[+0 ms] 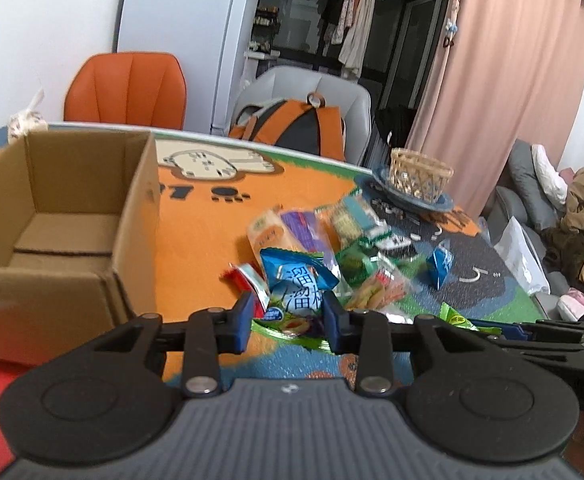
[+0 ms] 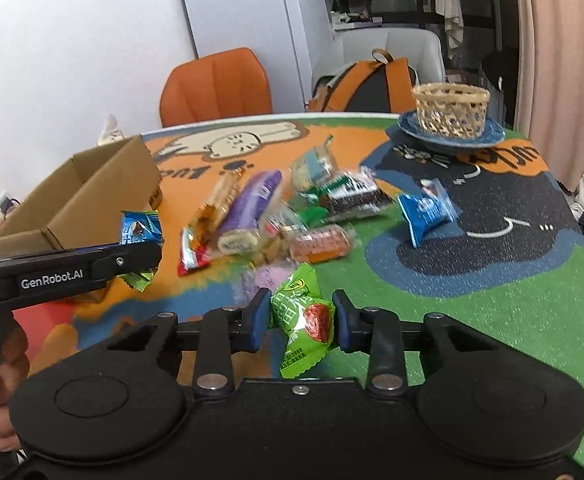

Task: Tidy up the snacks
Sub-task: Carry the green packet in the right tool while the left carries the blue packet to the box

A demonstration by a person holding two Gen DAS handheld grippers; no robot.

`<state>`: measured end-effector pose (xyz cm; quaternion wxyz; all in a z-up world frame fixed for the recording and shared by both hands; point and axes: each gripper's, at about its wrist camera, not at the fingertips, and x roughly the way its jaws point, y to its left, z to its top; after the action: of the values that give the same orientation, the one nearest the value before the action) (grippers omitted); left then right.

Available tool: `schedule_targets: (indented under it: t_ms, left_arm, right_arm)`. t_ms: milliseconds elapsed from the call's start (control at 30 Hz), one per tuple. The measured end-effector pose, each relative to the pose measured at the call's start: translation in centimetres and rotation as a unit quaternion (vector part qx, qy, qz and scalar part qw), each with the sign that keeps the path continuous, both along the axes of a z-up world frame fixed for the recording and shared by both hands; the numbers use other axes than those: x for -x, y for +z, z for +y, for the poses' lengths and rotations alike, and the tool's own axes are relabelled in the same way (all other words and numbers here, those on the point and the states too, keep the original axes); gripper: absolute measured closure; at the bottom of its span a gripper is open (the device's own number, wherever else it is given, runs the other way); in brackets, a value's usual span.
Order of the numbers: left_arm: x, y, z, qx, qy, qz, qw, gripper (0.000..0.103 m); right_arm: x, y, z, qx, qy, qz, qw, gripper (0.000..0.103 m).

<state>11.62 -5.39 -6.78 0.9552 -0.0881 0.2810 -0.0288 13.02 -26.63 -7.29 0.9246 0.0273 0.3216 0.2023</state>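
Step in hand: both packets gripped and raised off the desk (image 2: 471,304); judged the carry phase toward the cardboard box (image 1: 64,216).

Left hand-held gripper (image 1: 288,316): narrowly set, pads clenched on the blue packet (image 1: 297,284), held just above the desk.

Right hand-held gripper (image 2: 301,320): likewise narrow, clenched on the green packet (image 2: 303,316), which hangs between the pads.

Beyond: loose snack pile (image 2: 284,208) mid-desk; box to the left, open and empty as far as visible; wicker basket (image 2: 449,114) on a blue plate (image 2: 491,132), far right.

Next move calls for swinging each packet left over the box rim before releasing.
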Motion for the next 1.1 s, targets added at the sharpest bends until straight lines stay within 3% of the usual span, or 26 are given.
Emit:
schedule_targets:
  t_ms: [567,1100]
  left_arm:
    - [2.2,4.1,3.5,0.003,0.033,-0.048,0.9983,0.068]
    - [3.2,5.2,9.2,0.003,0.097,-0.053,0.9939,0.068]
  right_arm:
    - [0.2,4.4,4.3,-0.021,0.039,-0.047,0.998,0.069]
    - [0.3,6.5,9.5,-0.027,0.091,-0.066,0.993,0.069]
